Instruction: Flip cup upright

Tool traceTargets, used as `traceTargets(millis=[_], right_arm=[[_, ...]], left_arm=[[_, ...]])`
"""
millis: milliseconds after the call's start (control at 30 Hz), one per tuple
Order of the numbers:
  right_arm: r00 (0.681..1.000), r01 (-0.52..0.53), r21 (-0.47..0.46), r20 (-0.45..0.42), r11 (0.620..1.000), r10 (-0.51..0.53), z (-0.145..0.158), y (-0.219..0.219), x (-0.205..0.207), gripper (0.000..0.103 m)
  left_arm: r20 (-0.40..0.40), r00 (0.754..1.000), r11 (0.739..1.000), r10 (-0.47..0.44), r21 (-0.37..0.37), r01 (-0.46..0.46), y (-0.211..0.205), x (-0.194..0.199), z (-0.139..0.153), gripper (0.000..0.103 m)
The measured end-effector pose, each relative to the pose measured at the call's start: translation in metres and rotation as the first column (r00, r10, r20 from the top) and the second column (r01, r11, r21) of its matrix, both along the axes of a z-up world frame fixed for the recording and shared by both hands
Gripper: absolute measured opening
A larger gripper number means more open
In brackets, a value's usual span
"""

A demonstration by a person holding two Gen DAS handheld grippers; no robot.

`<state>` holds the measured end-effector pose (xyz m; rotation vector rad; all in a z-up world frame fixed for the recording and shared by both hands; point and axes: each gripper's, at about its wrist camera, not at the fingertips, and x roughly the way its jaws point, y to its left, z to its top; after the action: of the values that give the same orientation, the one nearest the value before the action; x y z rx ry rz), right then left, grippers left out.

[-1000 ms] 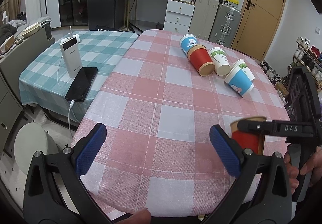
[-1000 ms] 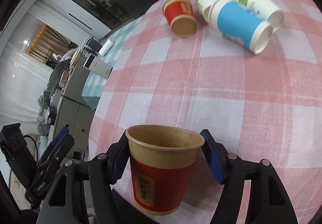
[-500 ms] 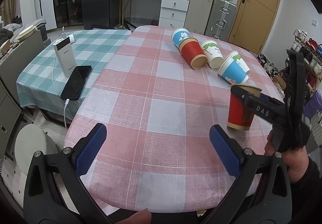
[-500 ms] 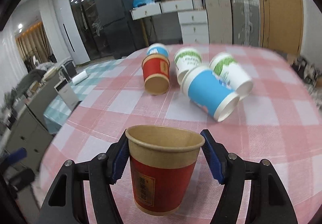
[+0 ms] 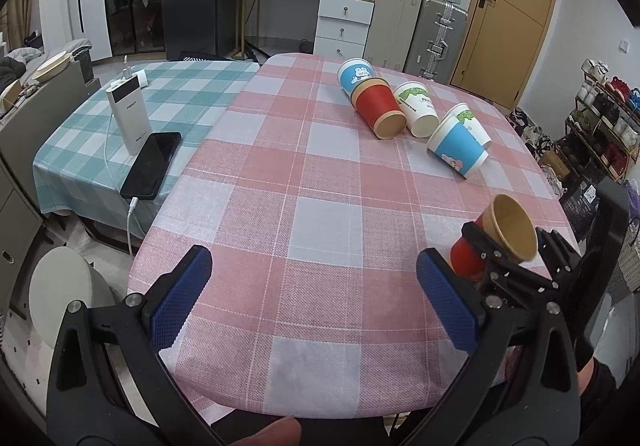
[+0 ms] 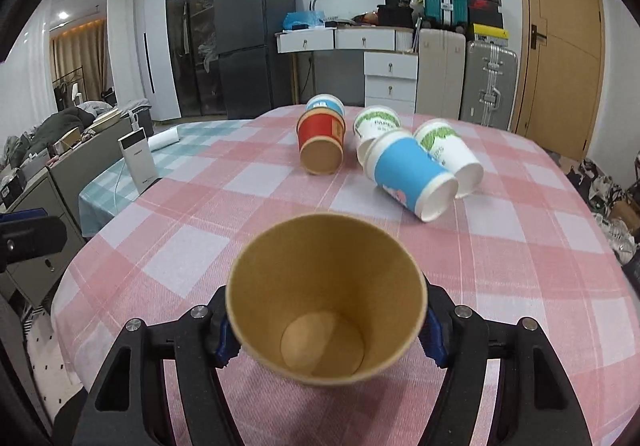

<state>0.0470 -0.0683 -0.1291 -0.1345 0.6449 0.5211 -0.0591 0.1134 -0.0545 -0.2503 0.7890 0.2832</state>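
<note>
On the surface: pink checked cloth (image 5: pixel 304 173), five paper cups (image 6: pixel 408 169) lying toppled.
Beside surface: teal-checked table (image 5: pixel 188 89).
Right hand-held gripper (image 6: pixel 326 338): pinching red cup (image 6: pixel 326 298), tilted.
Left hand-held gripper (image 5: pixel 316 298): spread, empty.

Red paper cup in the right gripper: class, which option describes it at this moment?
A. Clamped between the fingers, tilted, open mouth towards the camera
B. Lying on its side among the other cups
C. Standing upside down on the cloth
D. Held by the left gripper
A: the red cup sits clamped in the right gripper, tilted so its brown inside and bottom face the right wrist camera.
</note>
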Motion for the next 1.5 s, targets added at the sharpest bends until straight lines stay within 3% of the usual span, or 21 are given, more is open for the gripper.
traceTargets(millis=[100, 233, 300, 600, 800, 1133, 1333, 1500], right_arm=[[1.000, 0.002, 0.006, -0.019, 1.000, -0.002, 0.000, -0.005, -0.003, 0.087], [1.000, -0.019, 0.001, -0.018, 1.000, 0.019, 0.004, -0.007, -0.010, 0.090], [0.999, -0.020, -0.017, -0.028, 1.000, 0.019, 0.005, -0.009, -0.012, 0.096], [0.987, -0.003, 0.006, -0.161, 1.000, 0.004, 0.000, -0.045, -0.031, 0.096], [0.993, 0.025, 0.100, -0.121, 0.995, -0.013, 0.034, -0.079, -0.049, 0.096], [0.995, 0.091, 0.144, -0.056, 0.985, -0.084, 0.094, -0.097, -0.048, 0.096], [0.996, 0.092, 0.146, -0.032, 0.985, -0.089, 0.114, -0.098, -0.055, 0.096], [0.996, 0.085, 0.143, -0.040, 0.986, -0.080, 0.114, -0.096, -0.057, 0.096]], left_arm=[[0.000, 1.000, 1.000, -0.001, 0.009, 0.001, -0.005, -0.002, 0.003, 0.102], [0.000, 1.000, 1.000, -0.005, 0.010, 0.005, -0.009, -0.003, 0.006, 0.102], [0.001, 1.000, 1.000, -0.006, 0.009, 0.006, -0.010, -0.003, 0.007, 0.102], [-0.004, 0.999, 0.999, -0.035, 0.013, 0.035, -0.026, 0.007, 0.011, 0.102], [0.020, 0.996, 0.996, -0.090, 0.027, 0.089, -0.049, 0.020, 0.017, 0.102], [0.057, 0.983, 0.983, -0.175, 0.067, 0.171, -0.088, 0.040, 0.035, 0.102], [0.057, 0.981, 0.980, -0.187, 0.076, 0.183, -0.100, 0.047, 0.040, 0.102], [0.054, 0.980, 0.980, -0.189, 0.074, 0.185, -0.103, 0.046, 0.036, 0.102]])
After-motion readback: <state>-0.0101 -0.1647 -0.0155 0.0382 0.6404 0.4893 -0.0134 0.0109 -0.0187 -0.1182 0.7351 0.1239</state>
